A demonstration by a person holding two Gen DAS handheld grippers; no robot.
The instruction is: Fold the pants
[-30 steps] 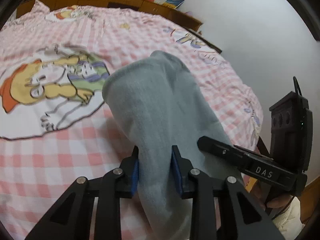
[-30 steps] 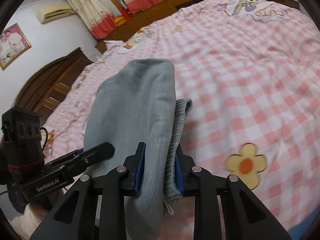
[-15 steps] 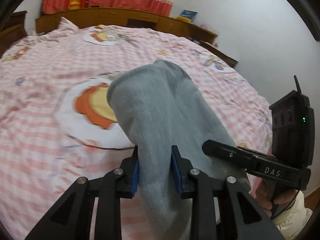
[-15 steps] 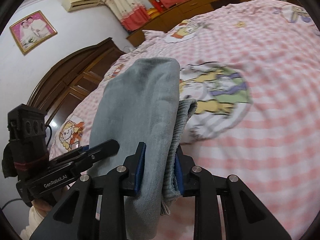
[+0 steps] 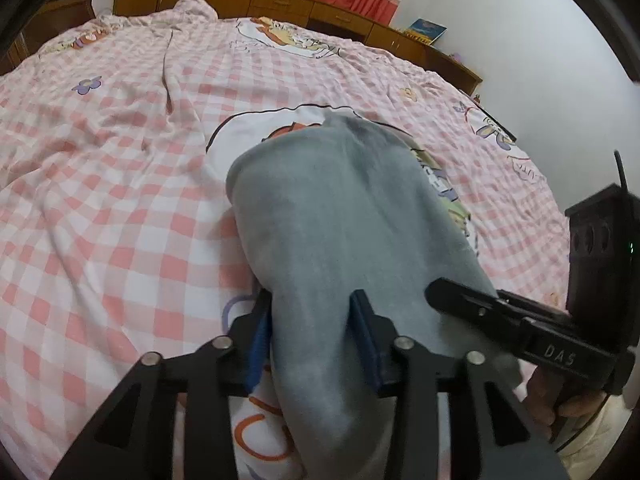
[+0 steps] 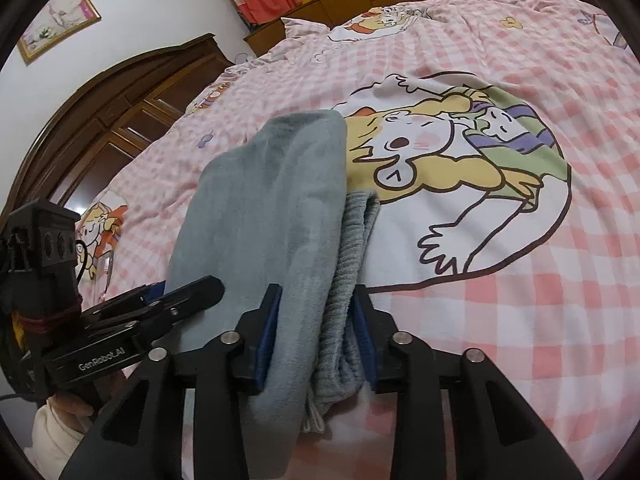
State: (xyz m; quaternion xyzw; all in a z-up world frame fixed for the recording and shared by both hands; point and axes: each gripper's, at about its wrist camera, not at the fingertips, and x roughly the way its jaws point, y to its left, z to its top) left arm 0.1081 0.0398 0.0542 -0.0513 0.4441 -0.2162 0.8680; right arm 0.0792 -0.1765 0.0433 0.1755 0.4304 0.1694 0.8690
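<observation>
Grey-blue fleece pants (image 5: 340,224) hang folded over between my two grippers, above a pink checked bedspread (image 5: 120,184). My left gripper (image 5: 312,332) is shut on one side of the folded edge. My right gripper (image 6: 316,332) is shut on the other side, gripping the fleece and the ribbed grey waistband (image 6: 352,256). The pants (image 6: 264,208) stretch away from the jaws toward the bed. The right gripper (image 5: 520,332) shows in the left wrist view, and the left gripper (image 6: 132,320) shows in the right wrist view, close beside each other.
The bedspread (image 6: 520,320) has a large cartoon print (image 6: 460,168) under the pants. A dark wooden headboard (image 6: 100,120) stands at left. Wooden cabinets (image 5: 320,4) and red curtains line the far wall. A white wall (image 5: 540,60) is at right.
Both grippers swung with the held pants across the bed and lowered; the view now faces the cartoon print and the far cabinets. The grips have not changed.
</observation>
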